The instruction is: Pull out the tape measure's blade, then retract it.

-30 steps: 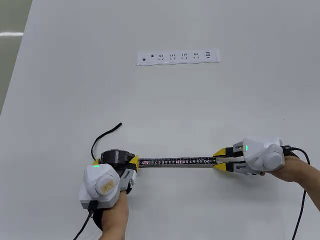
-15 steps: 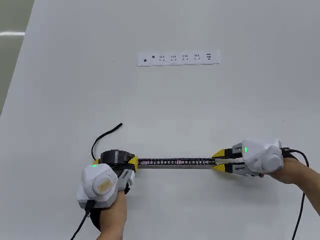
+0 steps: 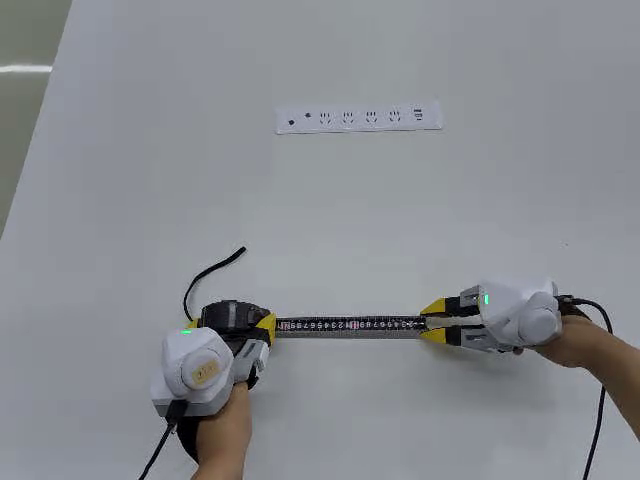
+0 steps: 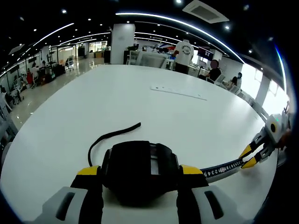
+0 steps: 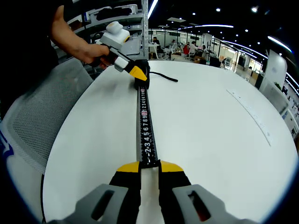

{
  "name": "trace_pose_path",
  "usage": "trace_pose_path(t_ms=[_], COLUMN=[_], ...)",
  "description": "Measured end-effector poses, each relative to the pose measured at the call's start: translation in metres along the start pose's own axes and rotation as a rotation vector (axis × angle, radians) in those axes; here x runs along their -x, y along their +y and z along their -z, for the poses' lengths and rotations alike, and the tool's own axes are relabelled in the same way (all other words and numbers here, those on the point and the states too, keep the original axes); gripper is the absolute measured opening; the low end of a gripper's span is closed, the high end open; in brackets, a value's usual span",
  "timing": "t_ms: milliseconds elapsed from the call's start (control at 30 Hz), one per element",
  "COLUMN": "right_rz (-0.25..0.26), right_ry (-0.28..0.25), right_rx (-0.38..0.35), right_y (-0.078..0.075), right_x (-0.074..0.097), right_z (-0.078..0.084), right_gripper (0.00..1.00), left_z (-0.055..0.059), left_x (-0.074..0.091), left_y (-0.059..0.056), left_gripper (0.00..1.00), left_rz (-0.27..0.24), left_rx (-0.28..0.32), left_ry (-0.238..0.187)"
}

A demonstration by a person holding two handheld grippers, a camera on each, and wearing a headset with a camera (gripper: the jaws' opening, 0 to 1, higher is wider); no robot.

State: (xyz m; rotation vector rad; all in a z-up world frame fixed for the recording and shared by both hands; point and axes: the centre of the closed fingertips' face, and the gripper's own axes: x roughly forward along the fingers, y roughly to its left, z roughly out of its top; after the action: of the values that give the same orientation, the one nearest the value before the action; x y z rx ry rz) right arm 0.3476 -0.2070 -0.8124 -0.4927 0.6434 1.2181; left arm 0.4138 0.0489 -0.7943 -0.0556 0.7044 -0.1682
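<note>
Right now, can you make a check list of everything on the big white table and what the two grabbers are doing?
Surface: white table, smooth.
Job's things: tape measure case lying on it; blade pulled out flat.
Clutter: power strip, far from the work.
Grippers: left gripper clamps the case; right gripper pinches the blade's end.
Cables: black strap curls from the case; gripper cable trails behind the right gripper.
Surroundings: open office, distant people, mesh chair.
</note>
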Motion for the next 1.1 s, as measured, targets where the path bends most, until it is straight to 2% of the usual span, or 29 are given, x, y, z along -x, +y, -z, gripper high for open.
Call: trace_pose_path(t_ms=[500,1000,1100], right_rz=[-0.010,-0.013,-0.017], right_ry=[-0.029,-0.040,-0.046], right_rx=[0.007,0.006,0.005], right_y=[0.003,0.005,0.006], right_x=[-0.017,-0.024,-0.030], right_z=[-0.019,-0.027,-0.033], right_gripper=[0.11,0.11,0.11], left_z=[0.000,0.000,0.001], left_x=[0.000,0.000,0.000], left_y=[0.002,0.002,0.002], left_gripper=[0.61,0.61,0.61], left_rz=[0.012,0.014,0.017], left_rx=[0.012,0.017,0.019], left_ry=[0.009,0.013,0.014])
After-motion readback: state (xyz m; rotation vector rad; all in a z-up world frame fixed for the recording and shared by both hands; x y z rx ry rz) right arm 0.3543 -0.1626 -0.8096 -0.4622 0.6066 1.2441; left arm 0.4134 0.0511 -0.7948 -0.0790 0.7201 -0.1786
